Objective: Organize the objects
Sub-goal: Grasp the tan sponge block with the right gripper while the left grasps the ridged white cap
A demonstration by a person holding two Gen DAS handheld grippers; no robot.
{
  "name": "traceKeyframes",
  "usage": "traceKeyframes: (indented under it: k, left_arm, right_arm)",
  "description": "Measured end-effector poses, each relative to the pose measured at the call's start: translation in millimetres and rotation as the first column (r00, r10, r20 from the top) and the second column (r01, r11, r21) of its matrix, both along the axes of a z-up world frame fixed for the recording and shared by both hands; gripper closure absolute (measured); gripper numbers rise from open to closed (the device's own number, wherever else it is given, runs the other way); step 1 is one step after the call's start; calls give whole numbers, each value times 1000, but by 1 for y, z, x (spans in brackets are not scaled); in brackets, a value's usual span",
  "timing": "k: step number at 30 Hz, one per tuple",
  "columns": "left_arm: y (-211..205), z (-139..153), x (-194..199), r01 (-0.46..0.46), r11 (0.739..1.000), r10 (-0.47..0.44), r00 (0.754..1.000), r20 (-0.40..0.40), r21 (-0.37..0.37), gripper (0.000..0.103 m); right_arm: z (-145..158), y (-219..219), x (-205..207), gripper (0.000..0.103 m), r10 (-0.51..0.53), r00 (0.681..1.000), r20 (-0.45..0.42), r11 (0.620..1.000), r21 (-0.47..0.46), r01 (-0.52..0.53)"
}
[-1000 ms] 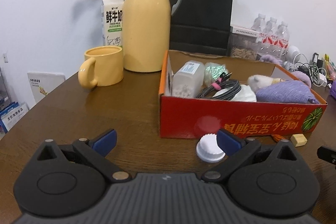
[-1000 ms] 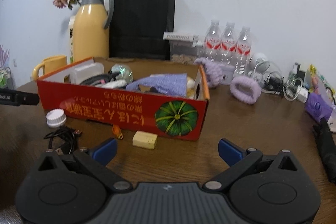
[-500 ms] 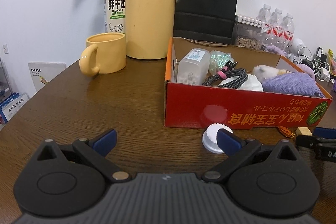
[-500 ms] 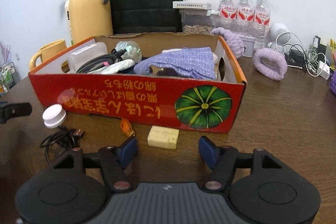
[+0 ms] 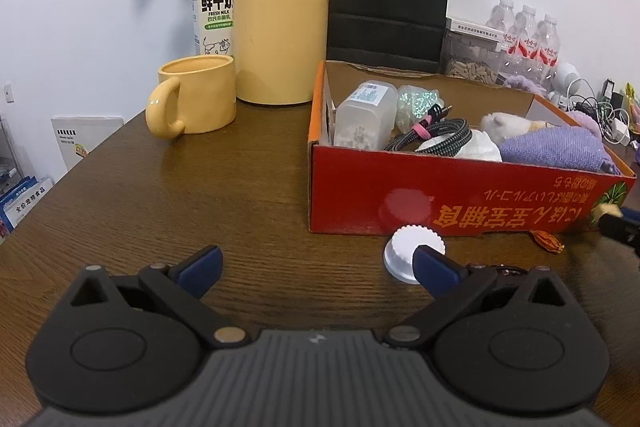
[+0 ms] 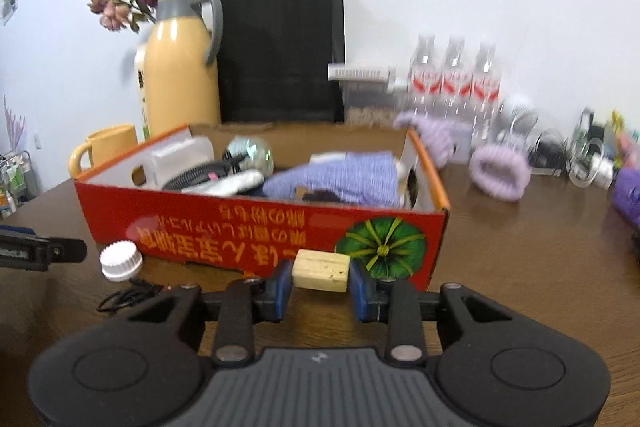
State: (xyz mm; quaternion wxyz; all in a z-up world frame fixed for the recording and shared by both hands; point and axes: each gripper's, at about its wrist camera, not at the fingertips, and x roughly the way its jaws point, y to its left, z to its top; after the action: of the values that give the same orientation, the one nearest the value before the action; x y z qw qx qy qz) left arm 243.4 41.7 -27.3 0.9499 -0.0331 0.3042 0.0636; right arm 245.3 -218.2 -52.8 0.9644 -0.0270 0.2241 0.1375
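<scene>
My right gripper [image 6: 321, 279] is closing, and its blue pads press on both ends of a small cream block [image 6: 320, 270] just in front of the red cardboard box [image 6: 240, 227]. The left wrist view catches that block [image 5: 606, 209] at its right edge. My left gripper [image 5: 314, 259] stands open over the brown table [image 5: 200, 187] with nothing between its fingers. A white ribbed cap [image 5: 412, 251] lies beside its right finger. The red box [image 5: 480, 203] holds a plastic jar, a coiled cable, a purple knit cloth and other small things.
An orange scrap [image 5: 546, 241] and a black cable [image 6: 128, 297] lie near the box front. A yellow mug [image 5: 196, 99], yellow thermos [image 5: 280, 19], milk carton and black bag stand behind. Water bottles [image 6: 456, 83], purple scrunchies [image 6: 500, 175] and chargers fill the right.
My right gripper went from wide open to shut on the cream block, moving in on it. The left gripper stays open and about where it was.
</scene>
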Motion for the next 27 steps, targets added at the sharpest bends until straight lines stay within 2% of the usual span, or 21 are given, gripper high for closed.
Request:
traceKeyframes:
  k: [4,9,13,21,23,25,27]
  left_arm:
    - [-2,-4,5,7,1000,-7,1000,-30,-2,0]
    - [-9,-3,11,36,999,-37,999,-32,-15,0]
    - [-21,-3,23,52,999,-51,998,-43,6,0]
    - [-23,-7,41,-8,1000,7,998,-70,-21,0]
    - [-24,-8,42,-3,1000,0,997,-73,-30,9]
    - [-26,-9,42,13,999,-15,996,-84,-34,24]
    - [-30,-9,39,23,1000,-25,997,-76,-18,46]
  right_arm:
    - [7,0,-14,73,9,999,46,1000,11,-9]
    - [9,0,-21,73,15,998,65,1000,18,-16]
    - [9,-1,-24,73,18,997,70,1000,21,-19]
    - [9,-1,-25,73,25,997,73,999,25,-27]
    - [9,-2,-25,73,26,997,72,999,25,-28]
    - [9,-2,-25,73,28,997,73,999,26,-30]
    - [8,-1,-25,73,29,997,72,999,26,-31]
